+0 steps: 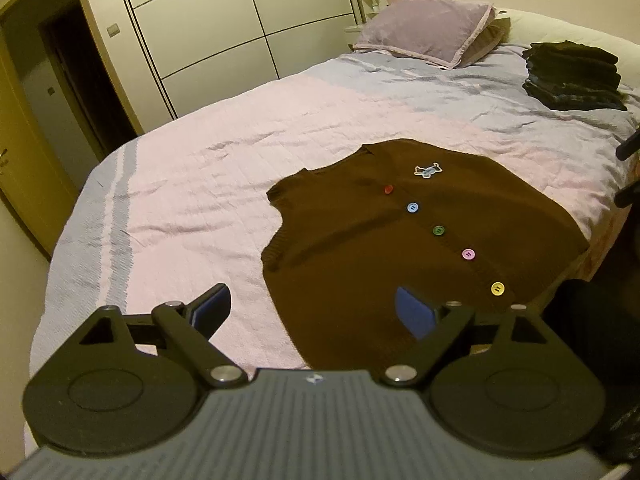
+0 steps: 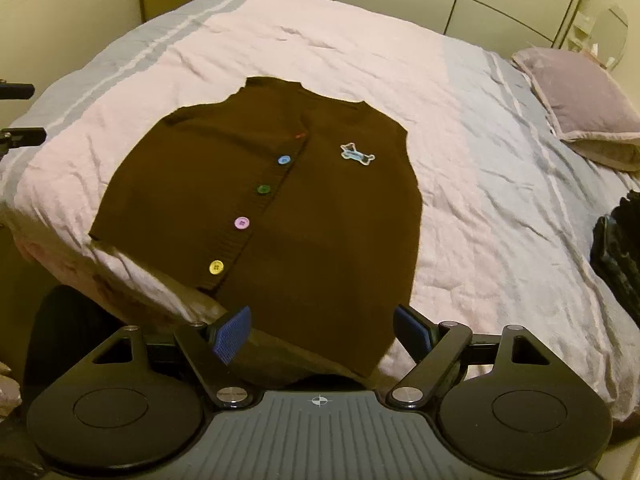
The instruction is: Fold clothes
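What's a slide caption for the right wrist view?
Open right gripper above the hem of a brown buttoned vest spread flat on the bed.

- Vest (image 2: 320, 216): dark brown knit, ribbed along the button band.
- Buttons (image 2: 241, 223): red, blue, green, pink and yellow, one of each in a row.
- Patch (image 2: 356, 154) on the vest: pale blue and white with a dark outline.
- Bedspread (image 1: 200, 184): pale pink with grey-blue bands and thin white stripes.
- Pillow (image 1: 428, 28): dusty mauve.
- Folded stack (image 1: 572, 76): dark, near black.
- Wardrobe (image 1: 200, 20): cream panels with dark lines between them.
- Gripper pads (image 2: 234, 334): blue on black arms.
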{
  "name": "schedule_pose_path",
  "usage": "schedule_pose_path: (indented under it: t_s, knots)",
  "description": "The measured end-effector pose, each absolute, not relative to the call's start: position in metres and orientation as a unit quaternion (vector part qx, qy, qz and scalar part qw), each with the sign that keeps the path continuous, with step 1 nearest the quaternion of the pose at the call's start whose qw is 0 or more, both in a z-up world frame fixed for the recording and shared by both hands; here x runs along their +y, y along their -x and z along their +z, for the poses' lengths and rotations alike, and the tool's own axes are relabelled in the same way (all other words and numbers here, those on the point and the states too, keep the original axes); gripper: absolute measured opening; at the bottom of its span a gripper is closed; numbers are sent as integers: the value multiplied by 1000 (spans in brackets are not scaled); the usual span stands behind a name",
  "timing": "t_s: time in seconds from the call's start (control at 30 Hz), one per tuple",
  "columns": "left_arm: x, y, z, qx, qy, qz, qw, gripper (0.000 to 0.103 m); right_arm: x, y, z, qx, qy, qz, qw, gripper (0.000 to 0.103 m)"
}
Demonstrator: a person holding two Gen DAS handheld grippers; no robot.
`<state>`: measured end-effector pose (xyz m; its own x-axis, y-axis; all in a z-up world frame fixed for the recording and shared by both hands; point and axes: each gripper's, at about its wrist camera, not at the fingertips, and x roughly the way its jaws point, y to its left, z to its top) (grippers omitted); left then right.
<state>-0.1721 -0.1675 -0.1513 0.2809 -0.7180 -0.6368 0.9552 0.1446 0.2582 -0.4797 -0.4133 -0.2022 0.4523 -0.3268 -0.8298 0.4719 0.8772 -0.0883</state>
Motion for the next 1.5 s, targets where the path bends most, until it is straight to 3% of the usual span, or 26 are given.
schedule_pose_path:
  t_s: [0.2, 0.4, 0.67, 0.83, 0.87, 0.9, 0.97, 1.27, 1.5]
  knots:
    - [-165, 166, -164, 191, -326, -570, 729, 88, -416, 480, -200, 439, -83, -234, 864, 81]
    - [-156, 151, -181, 181, -317, -578, 730, 88, -394, 481, -204, 331, -4, -220, 918, 81]
    - [-142, 138, -233, 165, -376, -567, 714, 88, -375, 435, -262, 327, -52, -131, 935, 81]
    - [-126, 129, -265, 144, -422, -560, 699, 88, -329, 392, -307, 339, 24, -60, 938, 81]
    - [-124, 126, -268, 145, -422, -559, 699, 88, -318, 384, -316, 339, 46, -45, 938, 77]
    - [-123, 122, -272, 151, -420, -557, 701, 88, -309, 377, -324, 338, 63, -31, 939, 61]
    - [-121, 114, -278, 163, -412, -555, 704, 88, -292, 361, -339, 333, 83, -3, 939, 44]
    - [-124, 90, -293, 174, -395, -567, 702, 88, -238, 287, -390, 321, 139, 24, 937, 44]
    - [-138, 79, -303, 141, -416, -575, 690, 88, -218, 271, -428, 319, 321, 11, 892, 44]
